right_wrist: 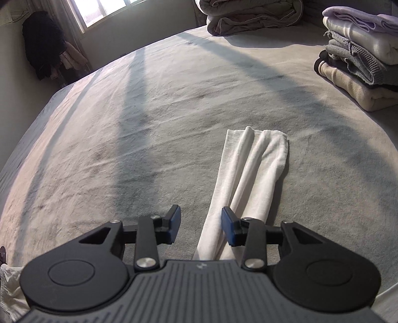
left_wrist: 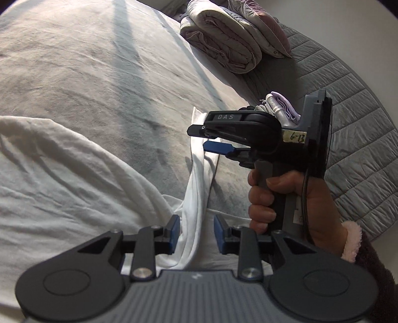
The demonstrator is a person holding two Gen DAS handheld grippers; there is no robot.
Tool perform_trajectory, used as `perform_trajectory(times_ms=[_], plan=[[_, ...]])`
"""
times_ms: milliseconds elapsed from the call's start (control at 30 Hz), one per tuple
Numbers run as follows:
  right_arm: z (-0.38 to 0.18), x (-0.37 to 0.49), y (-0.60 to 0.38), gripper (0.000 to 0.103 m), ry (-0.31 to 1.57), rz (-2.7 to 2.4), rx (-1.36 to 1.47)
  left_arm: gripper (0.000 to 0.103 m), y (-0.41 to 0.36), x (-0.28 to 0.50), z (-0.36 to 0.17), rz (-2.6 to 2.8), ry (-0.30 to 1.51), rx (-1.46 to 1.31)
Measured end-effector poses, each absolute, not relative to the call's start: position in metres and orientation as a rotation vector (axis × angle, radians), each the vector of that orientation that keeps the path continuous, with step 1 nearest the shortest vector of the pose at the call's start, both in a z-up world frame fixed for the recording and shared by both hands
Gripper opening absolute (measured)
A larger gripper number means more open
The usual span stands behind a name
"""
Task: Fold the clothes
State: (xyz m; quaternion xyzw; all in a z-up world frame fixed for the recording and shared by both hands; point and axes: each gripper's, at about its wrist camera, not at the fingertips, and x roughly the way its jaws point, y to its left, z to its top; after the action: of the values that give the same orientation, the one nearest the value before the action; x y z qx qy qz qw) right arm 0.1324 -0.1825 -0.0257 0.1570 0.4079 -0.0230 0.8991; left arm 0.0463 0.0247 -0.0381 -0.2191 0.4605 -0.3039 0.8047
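A white garment (left_wrist: 62,179) lies rumpled on the grey bed (left_wrist: 99,74). Its long sleeve (left_wrist: 197,179) runs away from me between the open jaws of my left gripper (left_wrist: 196,232). My right gripper (left_wrist: 211,138), held in a hand, hovers over the sleeve's far end with its jaws open. In the right wrist view the sleeve (right_wrist: 248,171) lies flat and creased on the bed (right_wrist: 124,124), passing under the right finger of the open right gripper (right_wrist: 201,224). Neither gripper holds cloth.
A folded quilt (left_wrist: 223,42) lies at the bed's far end, also in the right wrist view (right_wrist: 248,15). A stack of folded clothes (right_wrist: 360,62) sits at the right. A grey quilted mat (left_wrist: 348,99) borders the bed. Dark clothes (right_wrist: 44,44) hang by the window.
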Motion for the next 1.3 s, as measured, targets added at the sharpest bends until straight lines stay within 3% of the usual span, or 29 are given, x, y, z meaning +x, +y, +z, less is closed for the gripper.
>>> perform_trajectory(times_ms=[33,100,167,333,533,767,1033,1133,1167,1233,1267,1300], plan=[[-0.03,0.135,-0.182,0.031,0.853,-0.052,0.303,0.029,0.021,0.047,-0.041,-0.655,0.997,-0.459],[-0.036,0.136,-0.182,0.009,0.856,-0.061,0.262,0.029,0.016,0.048,-0.044,-0.652,1.011,-0.435],[-0.04,0.135,-0.184,0.002,0.846,-0.07,0.226,0.029,0.011,0.048,-0.048,-0.648,1.023,-0.411],[-0.018,0.12,-0.207,0.002,0.784,-0.127,0.309,0.022,0.003,0.043,-0.048,-0.65,1.009,-0.34],[0.02,0.082,-0.228,0.002,0.72,-0.143,0.373,0.007,0.002,0.034,-0.041,-0.687,0.97,-0.277],[0.028,0.029,-0.244,0.002,0.74,-0.147,0.359,0.005,0.002,0.021,-0.036,-0.745,0.953,-0.204],[-0.007,0.001,-0.267,0.002,0.876,-0.174,0.387,0.006,-0.004,0.015,-0.046,-0.777,1.002,-0.114],[-0.014,0.001,-0.276,0.008,0.911,-0.19,0.437,0.006,-0.007,0.014,-0.048,-0.785,1.016,-0.085],[-0.012,0.002,-0.276,0.017,0.901,-0.194,0.43,0.006,-0.007,0.014,-0.048,-0.786,1.017,-0.091],[-0.008,0.007,-0.274,0.019,0.882,-0.193,0.398,0.007,-0.005,0.015,-0.048,-0.79,1.011,-0.1],[-0.007,0.01,-0.273,0.034,0.874,-0.185,0.392,0.008,-0.004,0.015,-0.047,-0.792,1.006,-0.104],[-0.006,0.015,-0.273,0.055,0.862,-0.177,0.385,0.011,-0.003,0.015,-0.047,-0.794,1.002,-0.108]])
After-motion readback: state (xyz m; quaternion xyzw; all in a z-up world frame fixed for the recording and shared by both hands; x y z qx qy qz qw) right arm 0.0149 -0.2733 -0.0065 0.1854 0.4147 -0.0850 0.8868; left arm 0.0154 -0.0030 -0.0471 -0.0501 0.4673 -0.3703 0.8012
